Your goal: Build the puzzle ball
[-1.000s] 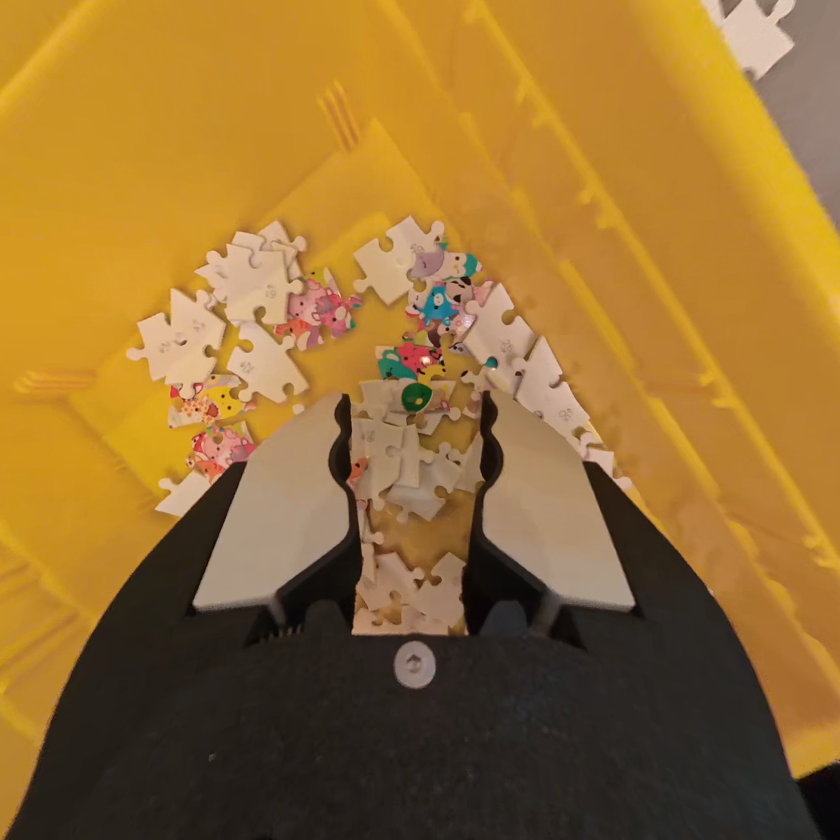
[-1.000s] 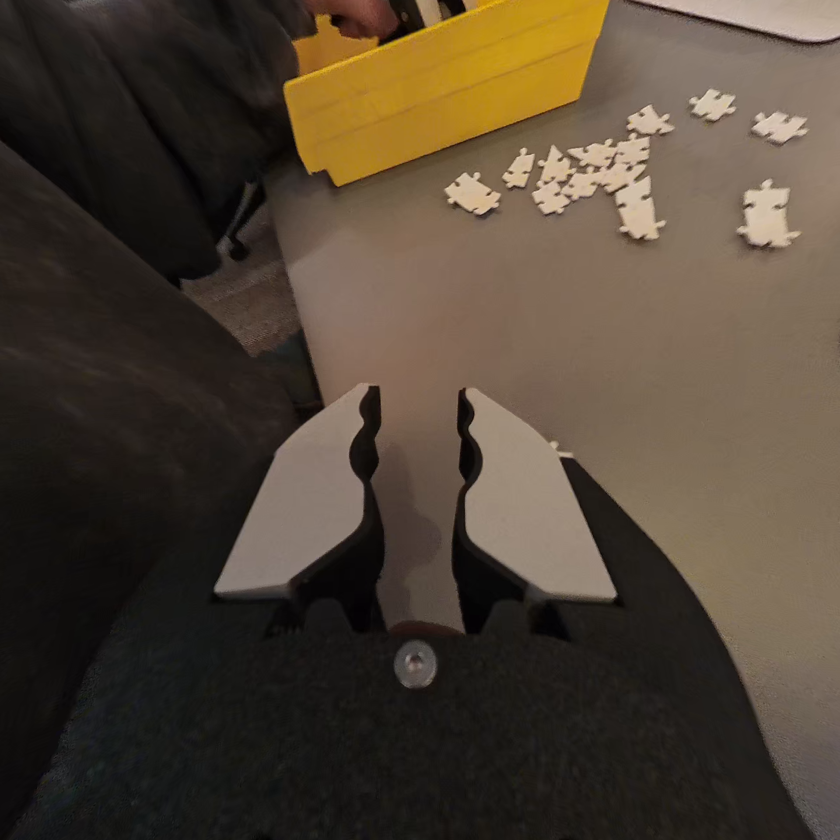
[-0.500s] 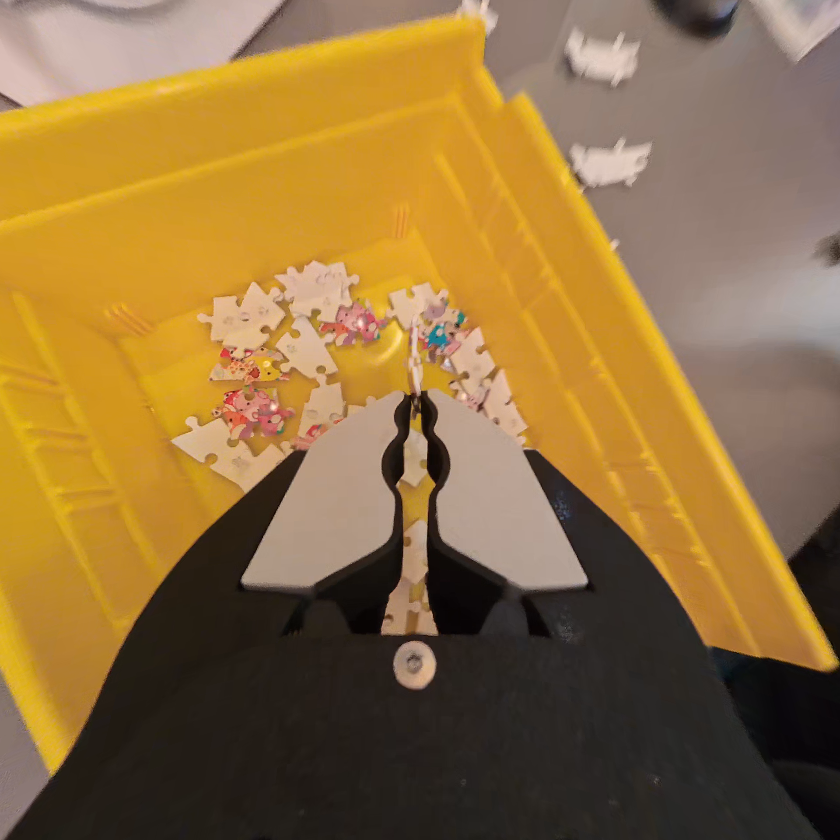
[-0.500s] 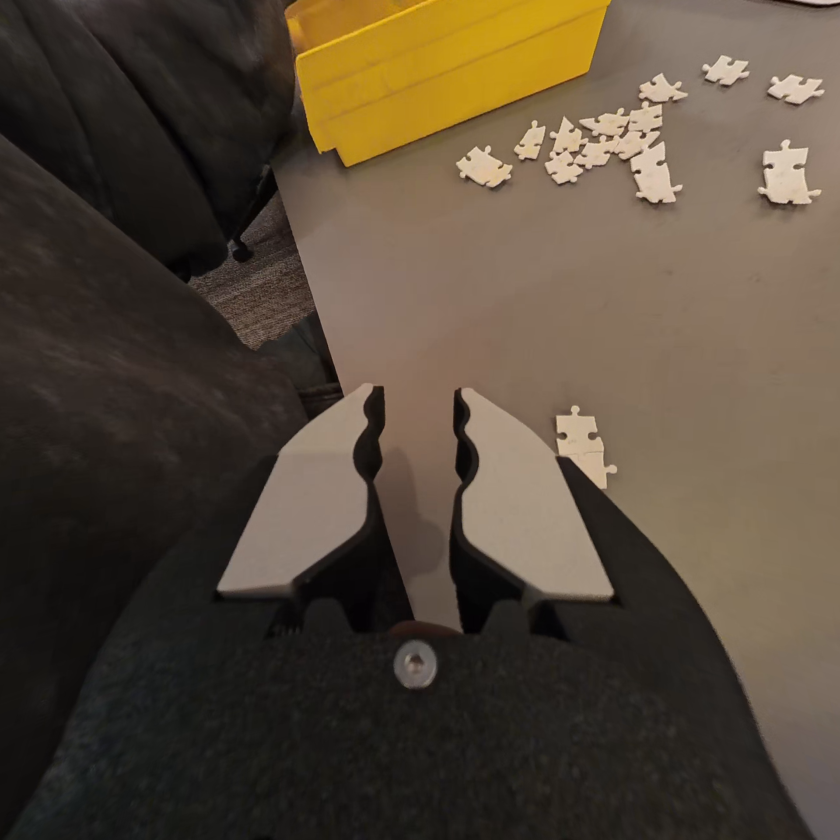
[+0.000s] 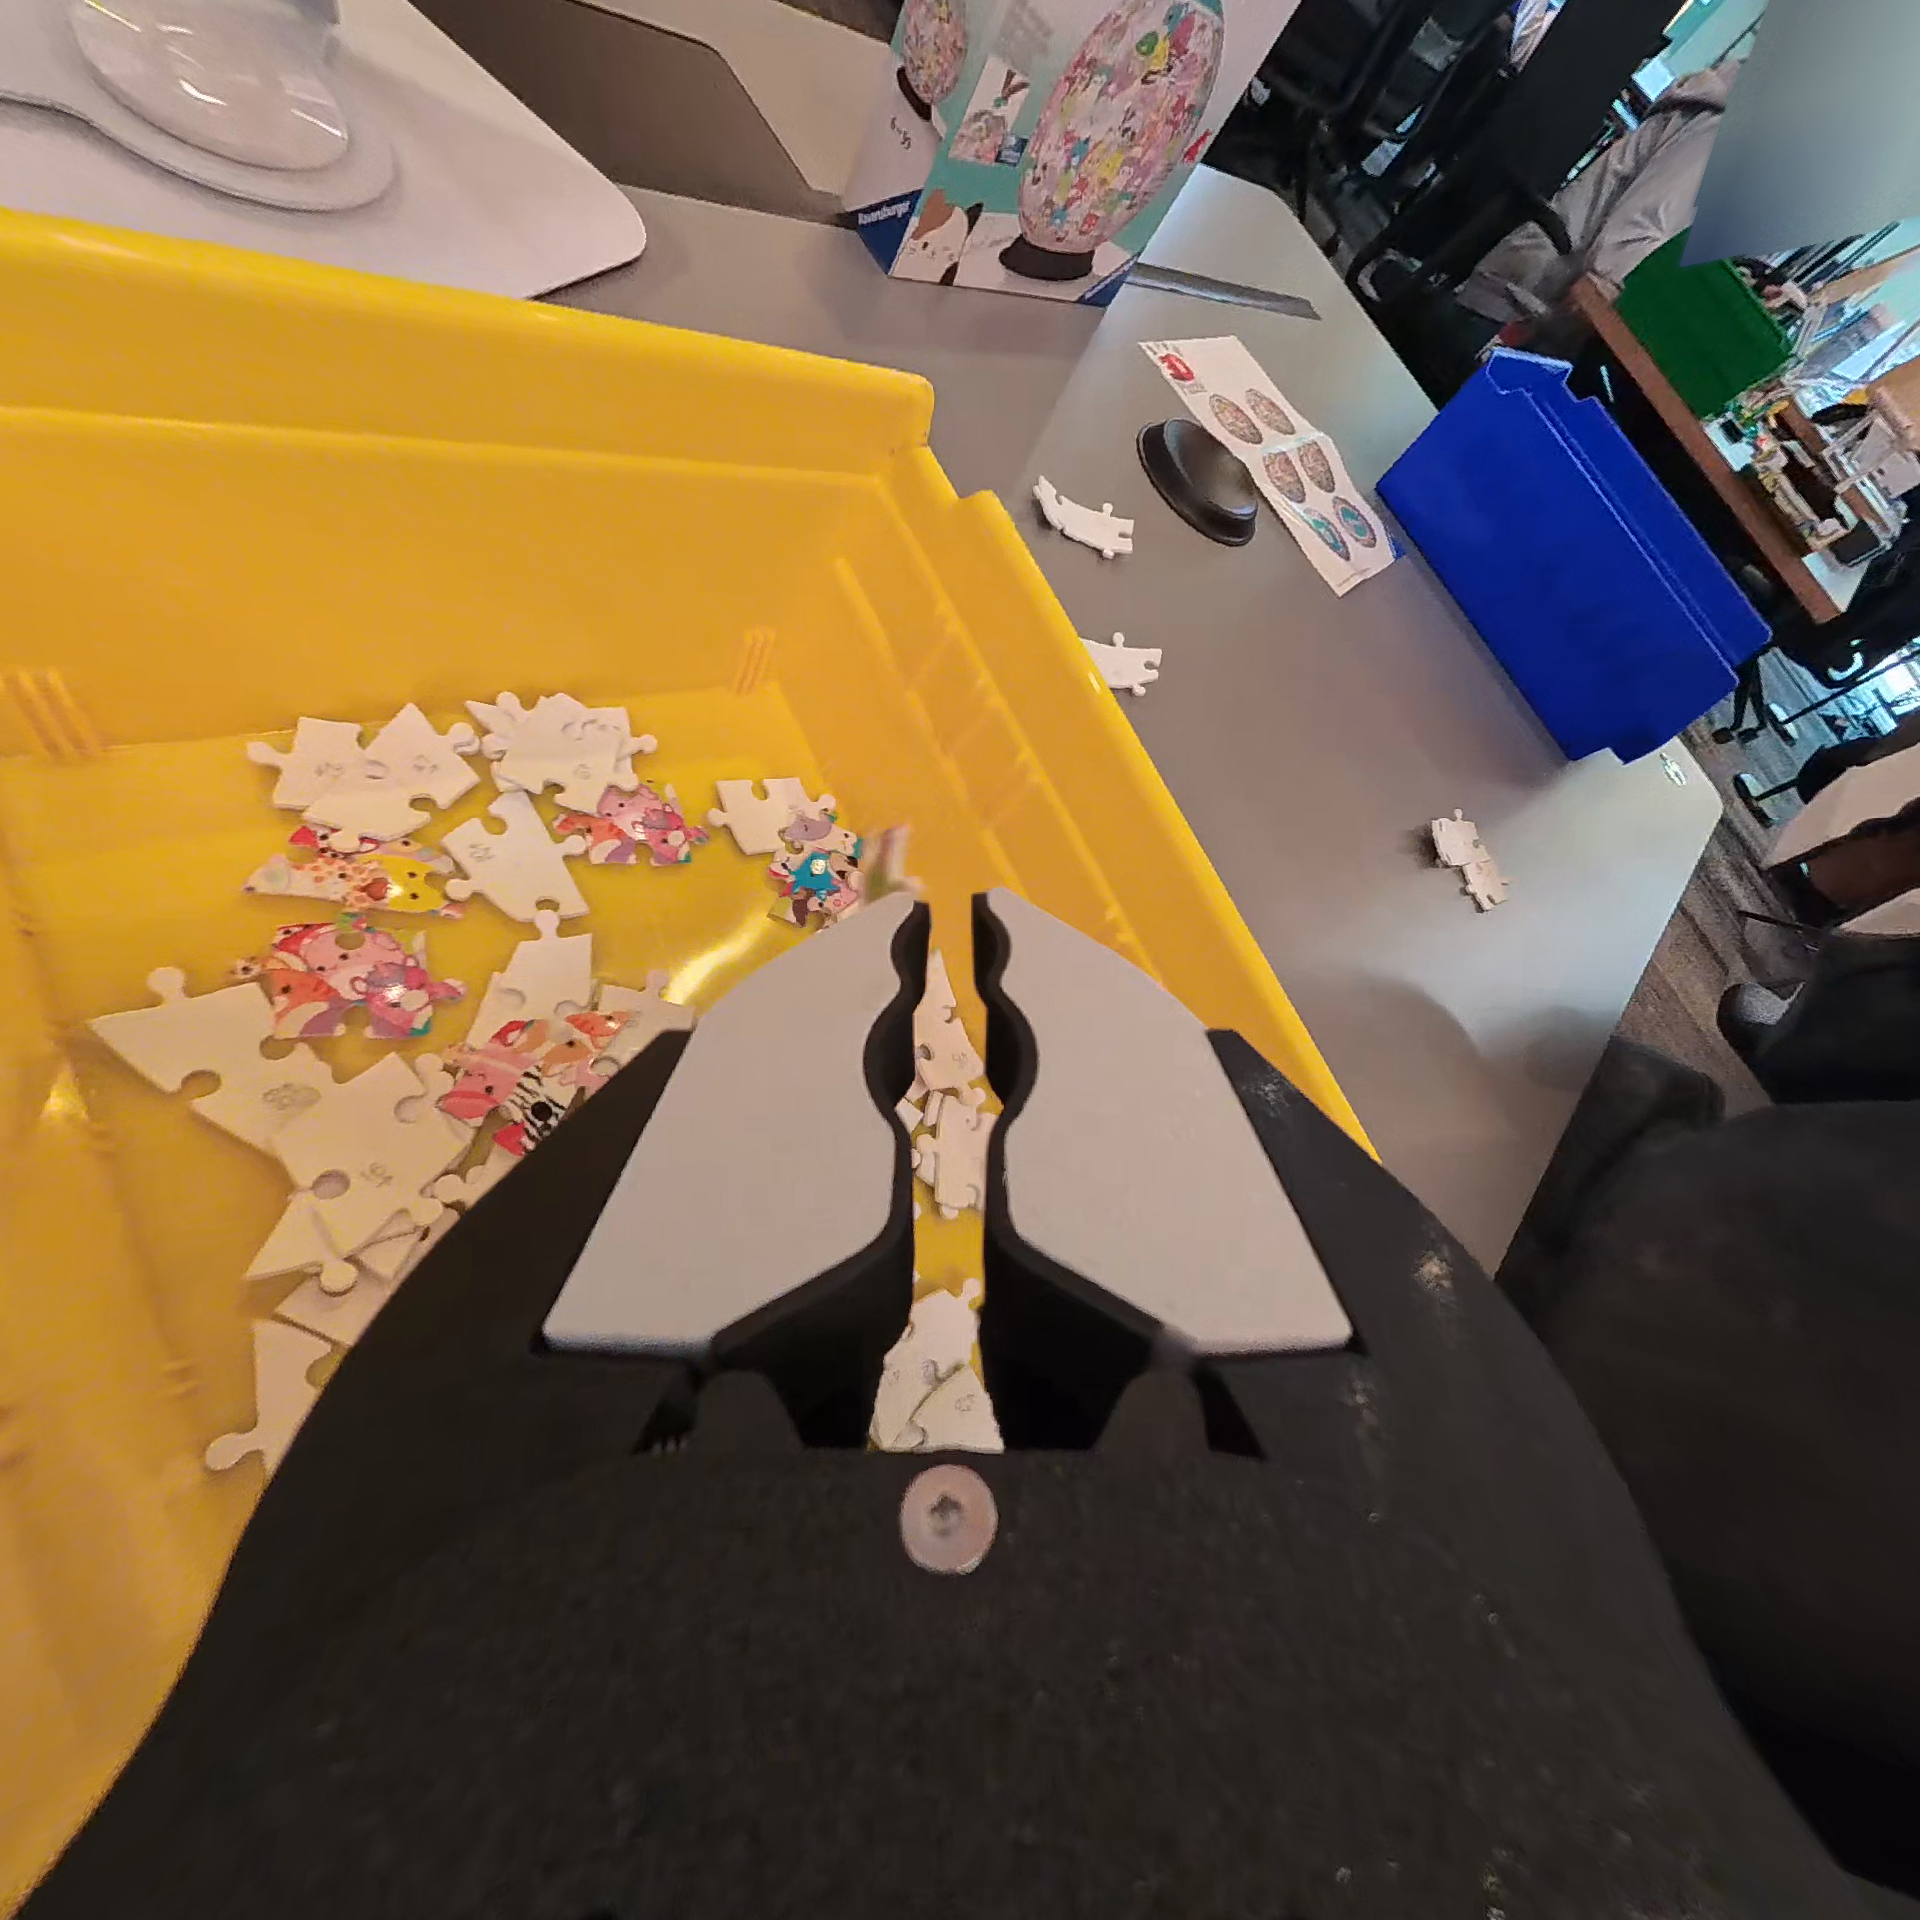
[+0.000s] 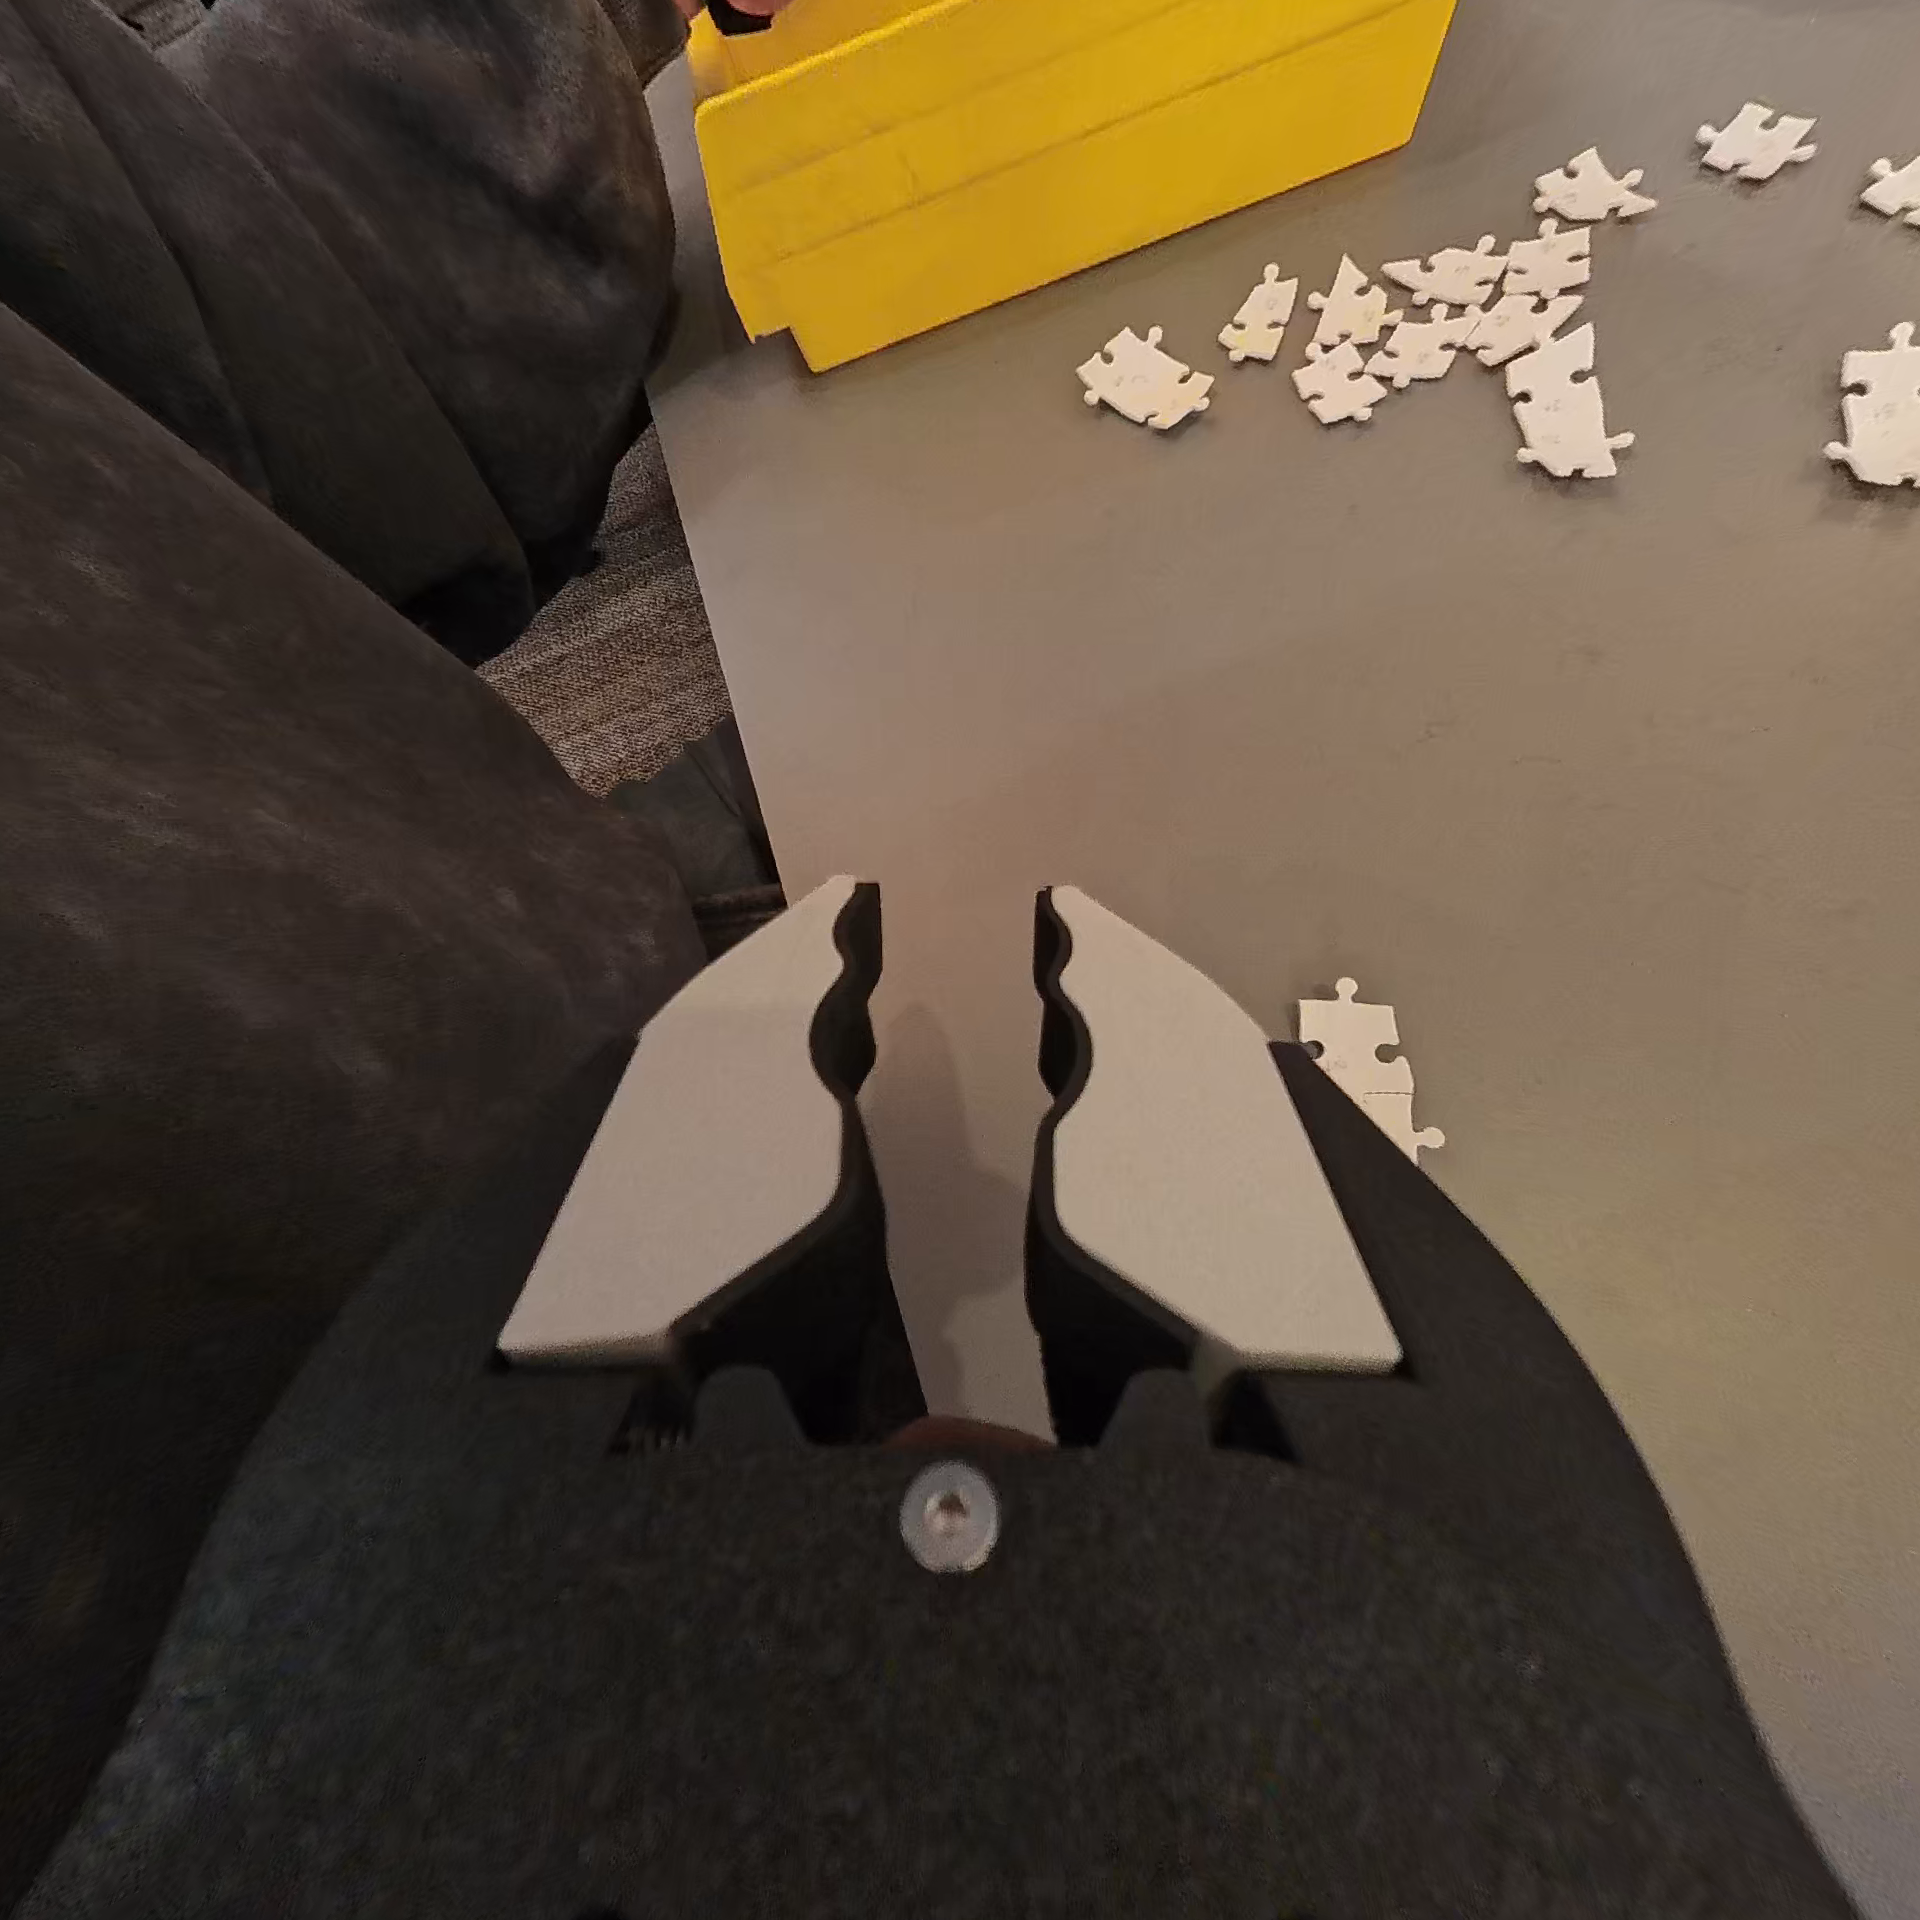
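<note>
My left gripper [image 5: 945,912] is over the right side of the yellow bin [image 5: 520,343], its jaws almost closed. A blurred coloured puzzle piece [image 5: 888,862] sticks out at its left fingertip. Several loose pieces [image 5: 520,852], white backs and coloured faces, lie on the bin floor. My right gripper [image 6: 958,902] is open and empty, low over the left edge of the grey table [image 6: 1247,727]. A joined white pair [image 6: 1351,1049] lies just to its right. A cluster of white pieces [image 6: 1455,312] lies farther off, next to the yellow bin [image 6: 1039,187].
Beyond the bin stand the puzzle box [image 5: 1039,135], a black round stand [image 5: 1195,478], a printed leaflet [image 5: 1278,457] and a blue bin [image 5: 1558,582]. Stray white pieces [image 5: 1086,520] lie on the table. A person's dark clothing [image 6: 260,727] fills the left of the right wrist view. Some 40 cm of space lies between my two pairs of fingers.
My left gripper closed on a piece in the bin, then rose and tilted up and right. The right gripper drew back slightly and stayed open.
</note>
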{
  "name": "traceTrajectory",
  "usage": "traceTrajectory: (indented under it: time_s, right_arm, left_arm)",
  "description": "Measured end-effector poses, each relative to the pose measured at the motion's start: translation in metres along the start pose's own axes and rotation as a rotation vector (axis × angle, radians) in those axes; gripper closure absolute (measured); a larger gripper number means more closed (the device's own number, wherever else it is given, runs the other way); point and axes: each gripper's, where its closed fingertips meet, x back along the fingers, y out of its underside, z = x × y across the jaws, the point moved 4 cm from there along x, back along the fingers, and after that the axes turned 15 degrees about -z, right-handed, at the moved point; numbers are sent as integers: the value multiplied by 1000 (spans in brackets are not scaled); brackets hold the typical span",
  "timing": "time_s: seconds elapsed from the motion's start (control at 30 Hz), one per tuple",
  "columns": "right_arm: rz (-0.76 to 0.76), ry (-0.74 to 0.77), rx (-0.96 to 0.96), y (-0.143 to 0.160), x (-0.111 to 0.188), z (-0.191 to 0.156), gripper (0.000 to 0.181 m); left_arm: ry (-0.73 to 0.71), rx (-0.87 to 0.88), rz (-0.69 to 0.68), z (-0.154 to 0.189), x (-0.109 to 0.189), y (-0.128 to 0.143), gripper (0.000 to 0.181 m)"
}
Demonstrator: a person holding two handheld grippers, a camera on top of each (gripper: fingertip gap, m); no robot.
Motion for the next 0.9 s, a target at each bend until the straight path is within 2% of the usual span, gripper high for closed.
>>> traceTrajectory:
  time_s: [0.03,0.07,0.2,0.3,0.43,0.67,0.77,0.9]
  right_arm:
    - [-2,-1,0,0,0,0,153]
    - [-4,-2,0,1,-1,0,153]
    - [-3,-2,1,2,0,0,153]
    - [-10,-6,-6,5,1,3,154]
    - [-29,-12,-12,7,-1,7,154]
    - [-75,-7,-19,7,-9,12,154]
    - [-97,-15,-27,5,-13,12,154]
    - [-120,-31,-33,0,-19,13,154]
  left_arm:
    - [3,-1,0,1,0,0,174]
    - [3,-4,0,1,0,1,181]
    - [-4,3,-12,0,1,3,181]
    - [-61,-1,-55,-2,-3,7,180]
    - [-225,-27,-160,-15,-9,16,161]
    - [-296,-192,-427,-21,-40,37,143]
    - [-318,-263,-484,-26,-51,32,137]
    - [-327,-355,-536,-30,-64,8,131]
